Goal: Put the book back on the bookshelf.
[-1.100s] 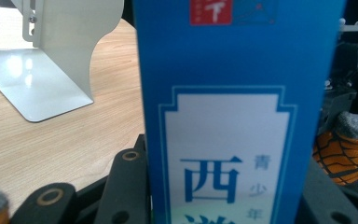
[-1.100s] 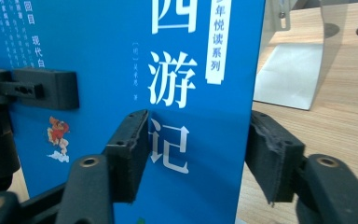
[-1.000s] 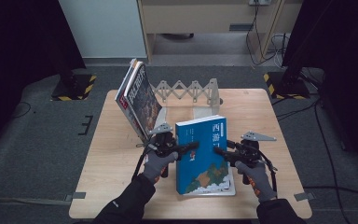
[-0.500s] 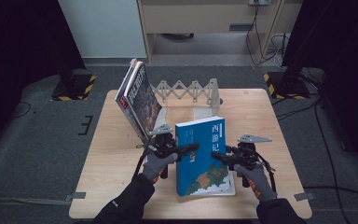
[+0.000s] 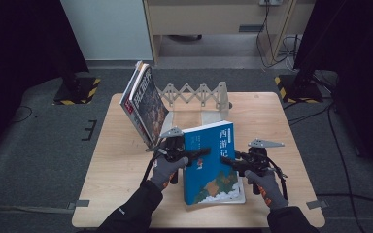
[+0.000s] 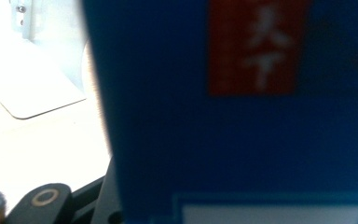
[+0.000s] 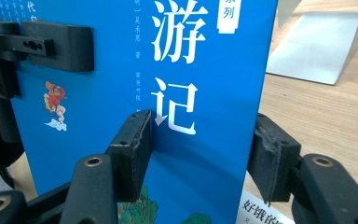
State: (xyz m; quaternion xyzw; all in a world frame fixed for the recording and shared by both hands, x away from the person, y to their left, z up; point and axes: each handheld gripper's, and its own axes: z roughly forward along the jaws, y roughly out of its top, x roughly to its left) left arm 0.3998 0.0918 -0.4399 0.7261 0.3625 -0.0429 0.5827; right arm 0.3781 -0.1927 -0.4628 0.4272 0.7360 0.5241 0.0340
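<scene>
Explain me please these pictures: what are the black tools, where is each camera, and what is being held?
No robot here: a person in gloves holds a two-jaw hand gripper in each hand. The wide picture looks down from above the person's side of the table. The two close pictures come from a camera riding on each gripper. At the back of the table stand a folding rack and some leaning books. The left gripper clamps a blue book, tilted up over a second book lying flat. The right gripper has just been closing on the blue book's other edge; whether it presses yet, I cannot tell.
</scene>
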